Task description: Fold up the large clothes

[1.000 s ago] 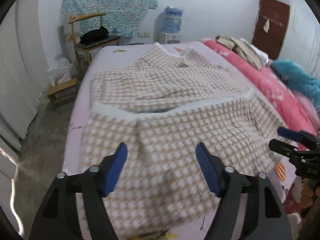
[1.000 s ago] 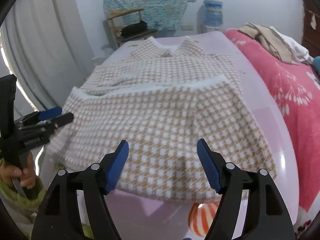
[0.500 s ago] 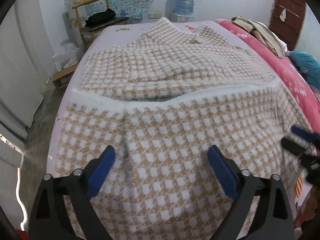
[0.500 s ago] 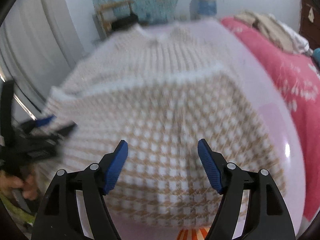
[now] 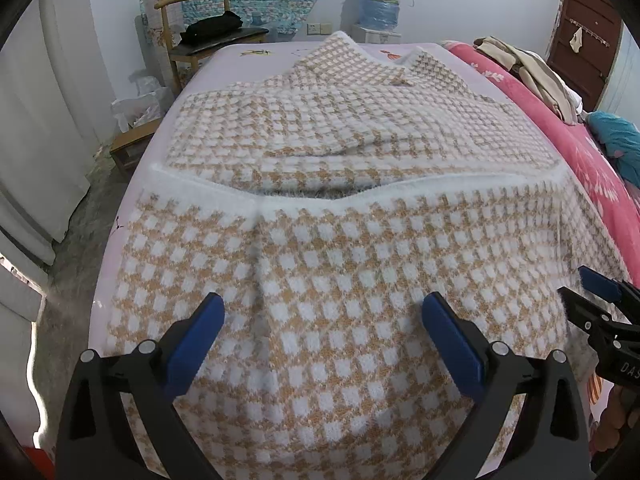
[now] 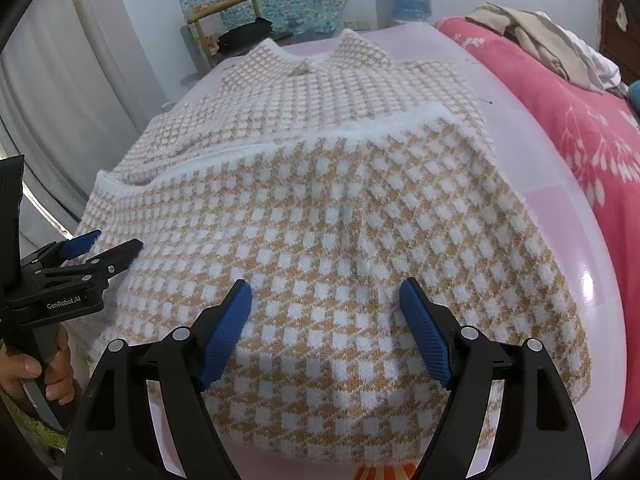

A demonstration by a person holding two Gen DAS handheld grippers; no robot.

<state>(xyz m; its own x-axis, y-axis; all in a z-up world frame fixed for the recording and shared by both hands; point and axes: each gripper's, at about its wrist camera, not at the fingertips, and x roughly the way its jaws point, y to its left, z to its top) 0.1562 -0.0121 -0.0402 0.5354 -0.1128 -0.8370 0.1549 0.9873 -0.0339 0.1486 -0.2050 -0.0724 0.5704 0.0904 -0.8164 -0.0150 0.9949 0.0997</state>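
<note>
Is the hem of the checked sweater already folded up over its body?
Yes: in the left wrist view the checked sweater has its white-trimmed hem edge lying across the body, well below the collar.

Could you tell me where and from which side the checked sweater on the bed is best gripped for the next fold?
Probably at the near folded edge of the checked sweater, one gripper toward each corner, coming from the near side of the bed. That edge lies flat and thick, with the white hem band running straight across the middle.
</note>
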